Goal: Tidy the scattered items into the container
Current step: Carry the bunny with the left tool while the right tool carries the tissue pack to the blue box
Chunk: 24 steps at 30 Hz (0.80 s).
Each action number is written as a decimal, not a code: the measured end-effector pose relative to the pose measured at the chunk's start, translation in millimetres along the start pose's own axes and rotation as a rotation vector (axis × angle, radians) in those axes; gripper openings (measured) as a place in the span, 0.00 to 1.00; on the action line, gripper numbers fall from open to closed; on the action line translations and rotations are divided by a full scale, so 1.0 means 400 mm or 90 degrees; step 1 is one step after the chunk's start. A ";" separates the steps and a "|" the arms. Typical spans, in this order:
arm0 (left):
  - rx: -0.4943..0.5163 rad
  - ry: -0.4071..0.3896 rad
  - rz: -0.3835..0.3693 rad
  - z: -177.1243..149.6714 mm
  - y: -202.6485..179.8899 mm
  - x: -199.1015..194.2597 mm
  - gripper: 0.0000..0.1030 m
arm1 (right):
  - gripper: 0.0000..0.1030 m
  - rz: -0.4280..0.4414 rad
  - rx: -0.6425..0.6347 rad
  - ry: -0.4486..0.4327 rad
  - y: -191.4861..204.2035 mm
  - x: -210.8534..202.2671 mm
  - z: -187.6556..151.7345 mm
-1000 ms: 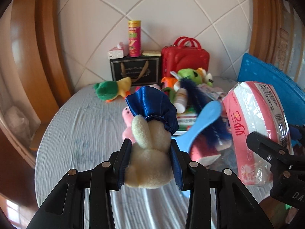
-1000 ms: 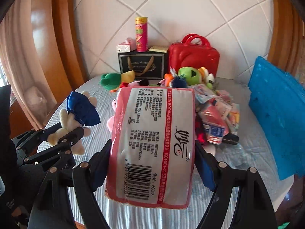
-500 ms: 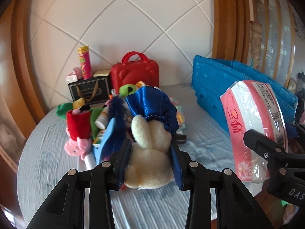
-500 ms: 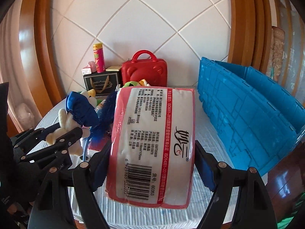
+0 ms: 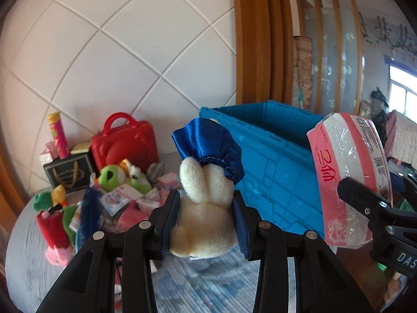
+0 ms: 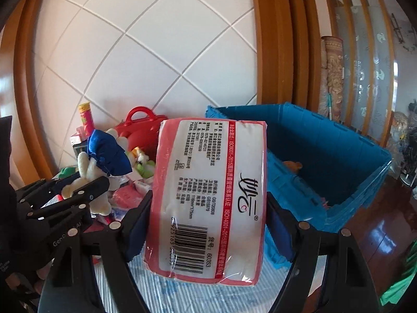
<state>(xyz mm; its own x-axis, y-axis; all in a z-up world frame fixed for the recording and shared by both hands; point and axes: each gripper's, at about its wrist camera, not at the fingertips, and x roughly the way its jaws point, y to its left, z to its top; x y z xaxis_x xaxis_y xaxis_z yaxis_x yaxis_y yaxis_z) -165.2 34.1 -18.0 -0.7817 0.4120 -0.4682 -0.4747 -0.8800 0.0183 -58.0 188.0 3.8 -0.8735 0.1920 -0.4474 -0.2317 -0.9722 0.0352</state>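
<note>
My left gripper (image 5: 206,208) is shut on a cream plush toy in a blue satin dress (image 5: 206,195), held in the air over the table. The same plush toy (image 6: 104,161) shows at the left of the right wrist view. My right gripper (image 6: 208,208) is shut on a pink and white tissue pack (image 6: 208,198), which also appears at the right of the left wrist view as the tissue pack (image 5: 349,180). The blue plastic crate (image 6: 338,161) stands open just ahead and to the right. A small orange item (image 6: 293,165) lies inside it.
A pile of soft toys and packets (image 5: 117,195) lies on the cloth-covered table (image 5: 203,287) at the left. A red case (image 5: 125,146), a black gift box (image 5: 67,174) and a snack tube (image 5: 57,135) stand against the tiled wall. Glossy wooden floor (image 6: 375,245) shows right of the crate.
Both grippers have swung to the right and risen with their loads still held. The pile has slid to the left of view and the blue crate now fills the middle and right.
</note>
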 end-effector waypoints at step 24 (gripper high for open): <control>0.017 0.129 -0.006 0.222 -0.646 0.402 0.39 | 0.77 -0.041 -0.003 0.033 -0.671 0.269 0.149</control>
<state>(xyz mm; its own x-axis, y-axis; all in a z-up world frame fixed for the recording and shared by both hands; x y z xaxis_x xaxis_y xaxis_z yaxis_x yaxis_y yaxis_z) -204.3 348.6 -19.6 -0.6807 0.3620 -0.6368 -0.4948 -0.8683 0.0352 -115.5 477.5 -0.5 -0.8333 0.2475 -0.4942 -0.2853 -0.9584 0.0011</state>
